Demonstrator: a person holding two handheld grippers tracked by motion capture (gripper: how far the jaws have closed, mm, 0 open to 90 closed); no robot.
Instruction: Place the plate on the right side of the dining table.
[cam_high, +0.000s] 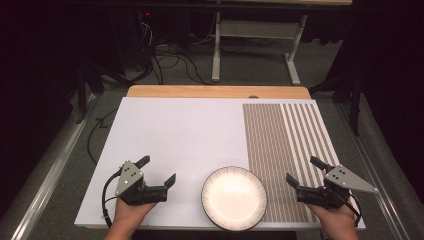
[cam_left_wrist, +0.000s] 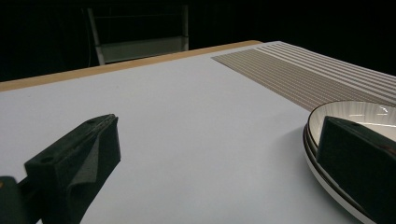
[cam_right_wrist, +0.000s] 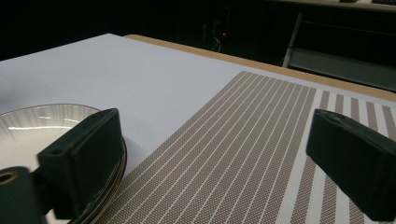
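Note:
A round white plate (cam_high: 234, 198) with a dark ribbed rim lies near the table's front edge, between the two hands. My left gripper (cam_high: 159, 171) rests to the left of it, jaws wide apart and nothing between them; in the left gripper view the plate (cam_left_wrist: 355, 114) sits just behind the right jaw. To the right of the plate, over the striped mat (cam_high: 285, 145), my right gripper (cam_high: 303, 172) is open and holds nothing. The right gripper view has the plate (cam_right_wrist: 42, 126) at the left, behind the left jaw.
A white sheet (cam_high: 185, 135) covers most of the wooden table (cam_high: 215, 91). The brown-and-white striped placemat fills the right side. Beyond the far edge are cables (cam_high: 170, 62) on the floor and a white table frame (cam_high: 255, 37).

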